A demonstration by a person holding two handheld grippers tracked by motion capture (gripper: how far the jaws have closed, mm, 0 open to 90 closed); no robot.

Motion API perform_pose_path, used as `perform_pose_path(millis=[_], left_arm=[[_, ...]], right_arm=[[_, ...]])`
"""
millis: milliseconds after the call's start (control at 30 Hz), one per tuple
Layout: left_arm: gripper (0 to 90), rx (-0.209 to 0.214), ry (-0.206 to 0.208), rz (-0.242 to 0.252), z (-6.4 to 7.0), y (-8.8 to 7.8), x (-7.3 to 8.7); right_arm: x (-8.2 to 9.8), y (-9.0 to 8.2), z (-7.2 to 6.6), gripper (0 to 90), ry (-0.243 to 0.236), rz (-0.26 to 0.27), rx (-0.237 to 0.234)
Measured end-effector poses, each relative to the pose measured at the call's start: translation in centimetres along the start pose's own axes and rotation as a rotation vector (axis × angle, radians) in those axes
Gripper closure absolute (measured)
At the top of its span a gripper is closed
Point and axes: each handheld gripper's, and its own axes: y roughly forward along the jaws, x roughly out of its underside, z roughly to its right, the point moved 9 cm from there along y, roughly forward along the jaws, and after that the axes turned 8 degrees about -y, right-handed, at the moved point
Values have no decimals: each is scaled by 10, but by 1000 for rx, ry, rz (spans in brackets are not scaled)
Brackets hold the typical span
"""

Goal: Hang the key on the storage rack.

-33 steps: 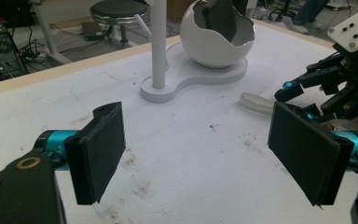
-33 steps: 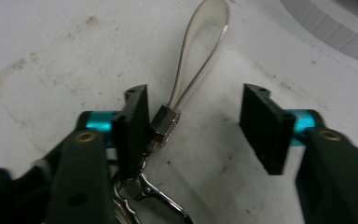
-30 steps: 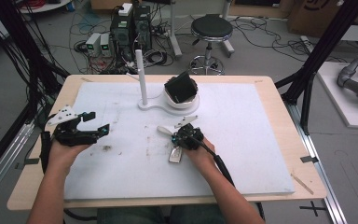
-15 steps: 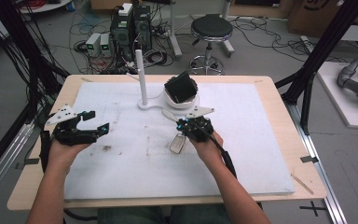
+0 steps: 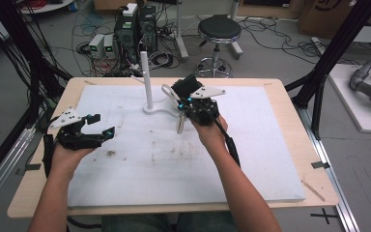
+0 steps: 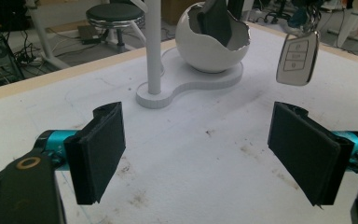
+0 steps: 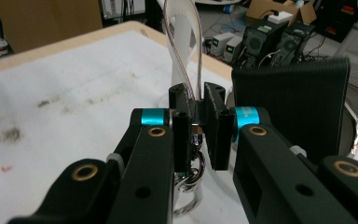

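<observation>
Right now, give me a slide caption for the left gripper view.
Open left tongs face a white egg-shaped holder and white post while a silver car key fob hangs at upper right.

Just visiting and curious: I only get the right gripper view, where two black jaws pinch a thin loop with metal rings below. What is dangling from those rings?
Observer: A silver car key fob with buttons. In the left gripper view it hangs clear above the white mat.
Operator: And the dark slab beside my jaws, what does it stand in?
Observer: That is a black wallet, upright in a white egg-shaped bowl beside a white post.
Operator: What is the other hand doing?
Observer: The left gripper is at the mat's left side, jaws open, with nothing between them.
</observation>
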Motion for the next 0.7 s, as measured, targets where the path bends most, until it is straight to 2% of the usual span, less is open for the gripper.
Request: perform_pose_path(millis=[300, 533, 700], left_arm=[[189, -3, 2, 1, 0, 0, 0], [189, -6, 3, 3, -1, -2, -1], [189, -9, 1, 4, -3, -4, -1]], right_arm=[[-38, 10, -1, 831, -30, 54, -1], [-64, 29, -7, 831, -74, 48, 3], [-72, 44, -10, 830, -86, 18, 3]])
